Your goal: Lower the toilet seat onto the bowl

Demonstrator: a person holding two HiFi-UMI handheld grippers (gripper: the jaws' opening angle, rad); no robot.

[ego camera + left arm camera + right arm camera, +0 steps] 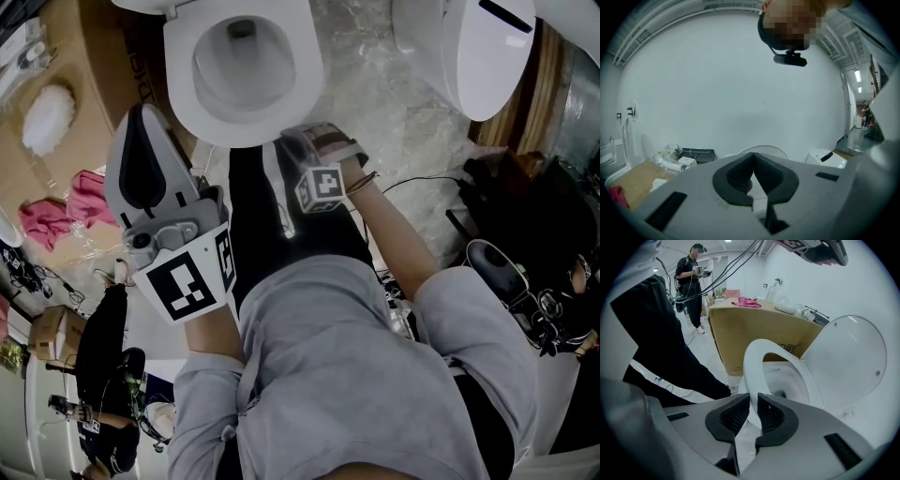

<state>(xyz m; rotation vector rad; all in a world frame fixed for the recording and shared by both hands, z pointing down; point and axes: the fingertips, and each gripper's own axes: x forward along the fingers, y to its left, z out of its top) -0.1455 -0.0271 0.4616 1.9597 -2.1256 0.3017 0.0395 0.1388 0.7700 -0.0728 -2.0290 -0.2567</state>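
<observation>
The white toilet seat point(187, 94) rings the bowl point(246, 67) at the top of the head view. In the right gripper view the seat point(752, 364) looks tilted up over the bowl, and the lid point(848, 357) stands upright behind it. My right gripper point(298, 141) is at the seat's front rim. Its jaws point(753, 401) are shut on that rim, with a thin strip of white between the pads. My left gripper point(142, 112) is held up at the left, clear of the toilet, pointing at a blank wall. It is shut point(752, 161) with nothing in it.
A second toilet point(478, 47) stands to the right. A cardboard box point(56, 141) with a pink cloth point(80, 202) on it is at the left, close to the bowl. Cables point(422, 183) and black gear point(506, 272) lie on the floor at right. Another person point(693, 277) stands behind.
</observation>
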